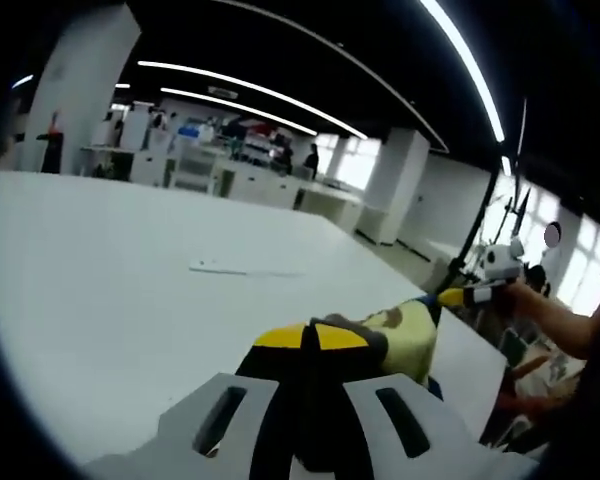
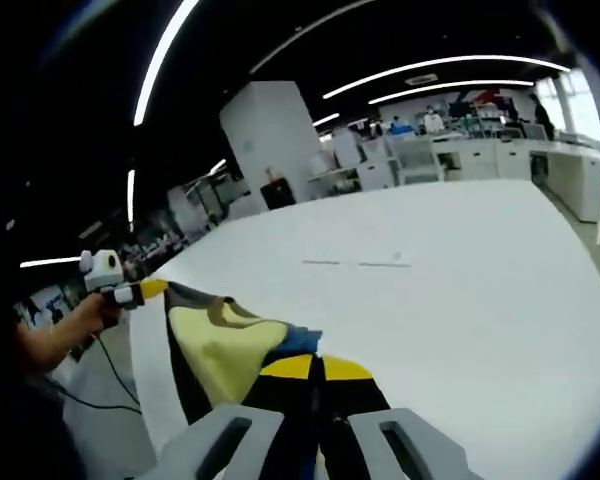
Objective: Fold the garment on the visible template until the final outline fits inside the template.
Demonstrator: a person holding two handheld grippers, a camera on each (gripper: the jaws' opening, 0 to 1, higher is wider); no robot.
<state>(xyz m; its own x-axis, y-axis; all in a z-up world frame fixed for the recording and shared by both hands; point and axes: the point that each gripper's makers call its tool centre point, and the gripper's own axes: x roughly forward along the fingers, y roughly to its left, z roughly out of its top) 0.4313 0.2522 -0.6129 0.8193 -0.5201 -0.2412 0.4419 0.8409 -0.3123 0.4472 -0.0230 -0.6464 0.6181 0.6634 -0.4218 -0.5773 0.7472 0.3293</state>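
Garment (image 2: 230, 345) lower part hidden behind hand-held gripper (image 2: 315, 375) — template indiscernible.

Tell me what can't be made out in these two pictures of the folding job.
- Garment: in the right gripper view its lower part is hidden behind the right claw; its full shape can't be told.
- In the left gripper view the left claw covers most of the garment.
- Template: faint lines on the table, too thin to trace an outline.
- People at the far desks: too small and blurred.

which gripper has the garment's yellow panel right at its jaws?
The right gripper: the garment spreads pale yellow beside its tips. At the left gripper the cloth is mostly dark.
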